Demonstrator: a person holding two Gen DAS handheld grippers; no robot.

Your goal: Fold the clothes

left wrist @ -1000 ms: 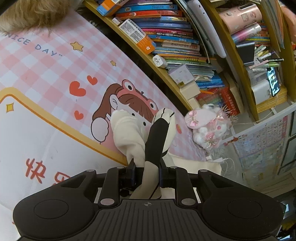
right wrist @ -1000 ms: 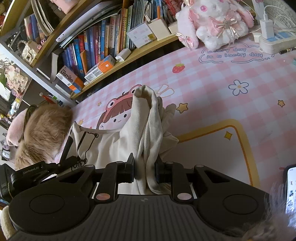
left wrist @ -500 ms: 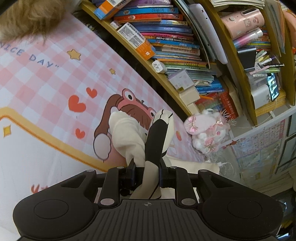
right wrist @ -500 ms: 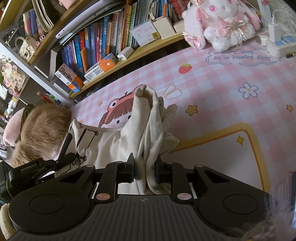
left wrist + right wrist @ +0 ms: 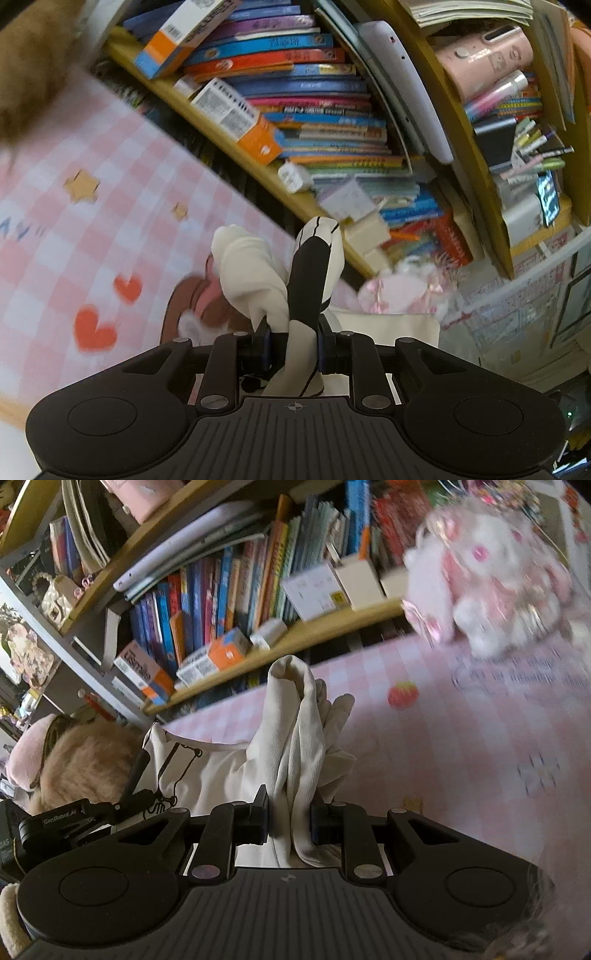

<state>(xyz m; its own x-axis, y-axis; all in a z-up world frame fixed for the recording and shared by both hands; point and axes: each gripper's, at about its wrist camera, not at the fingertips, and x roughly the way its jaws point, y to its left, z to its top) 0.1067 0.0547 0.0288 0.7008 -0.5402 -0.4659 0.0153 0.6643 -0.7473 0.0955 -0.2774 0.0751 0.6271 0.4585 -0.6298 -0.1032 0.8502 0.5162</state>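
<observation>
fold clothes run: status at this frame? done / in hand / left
Done: both grips are made. The left gripper is shut on a bunched edge of the cream garment with its black panel; the right gripper is shut on ribbed cream folds.
In hand: the garment hangs between them above the pink checked mat.
Left: no flat, finished fold shows; laying down and creasing remain.

Cream garment (image 5: 295,746), bunched, lifted off table

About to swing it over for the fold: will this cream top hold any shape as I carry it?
Probably not. The cream top bunches into soft ridges between the right tongs and looks floppy. In the left tongs it droops, so it probably sags and trails.
</observation>
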